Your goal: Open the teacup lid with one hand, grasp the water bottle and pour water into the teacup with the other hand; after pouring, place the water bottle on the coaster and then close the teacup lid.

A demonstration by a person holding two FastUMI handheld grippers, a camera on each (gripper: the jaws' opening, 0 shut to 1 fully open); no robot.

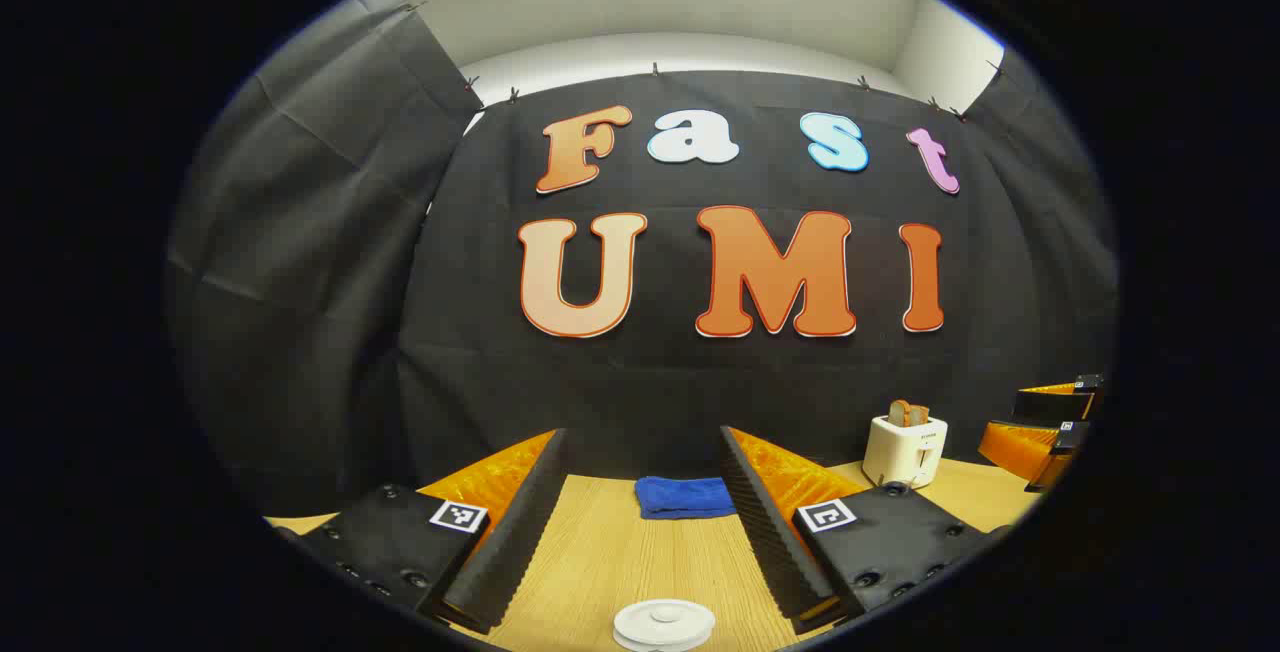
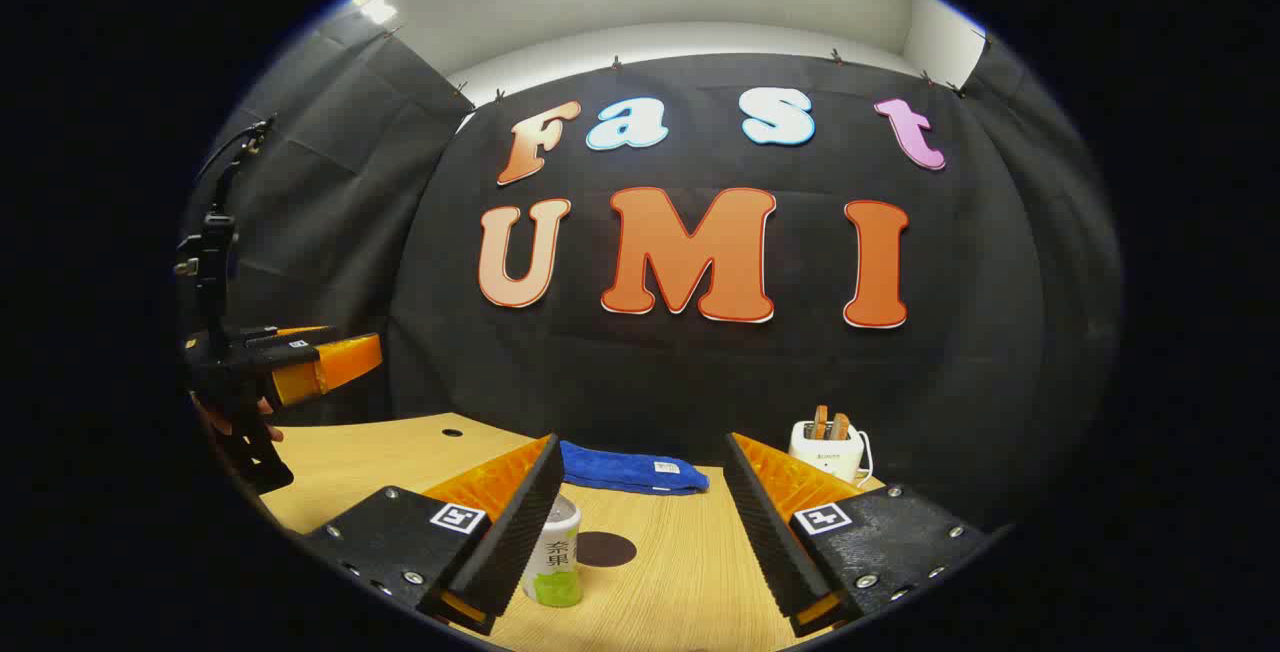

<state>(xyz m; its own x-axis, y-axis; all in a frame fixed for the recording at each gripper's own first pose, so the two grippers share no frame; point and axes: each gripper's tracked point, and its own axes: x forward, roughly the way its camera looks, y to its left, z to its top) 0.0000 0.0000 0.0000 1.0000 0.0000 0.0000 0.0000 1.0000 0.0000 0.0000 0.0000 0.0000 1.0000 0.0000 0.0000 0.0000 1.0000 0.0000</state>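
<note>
Light wood table (image 1: 610,552) in a booth, black cloth wall (image 1: 350,282) behind.

Left gripper view: white teacup lid (image 1: 665,623) at bottom centre, seated flat; the cup under it is cut off at the frame edge, contents can't be told. White toaster (image 1: 906,449) at lower right with bread slices in its slots. Folded blue cloth (image 1: 686,497) at centre by the wall. Left gripper (image 1: 640,522) fingers spread wide, empty, lid lying between and below the tips, no contact. The other gripper (image 1: 1045,427) sits at the right edge.

Right gripper view: water bottle (image 2: 553,552) upright at lower centre, capped, green label, just beside or touching the left finger, can't tell which. Dark round coaster (image 2: 605,549) right behind it. Right gripper (image 2: 640,522) wide open, gripping nothing. Blue cloth (image 2: 630,469) and toaster (image 2: 826,447) at the back. Left gripper (image 2: 325,362) at the left edge with a hand (image 2: 240,422) holding it.
</note>
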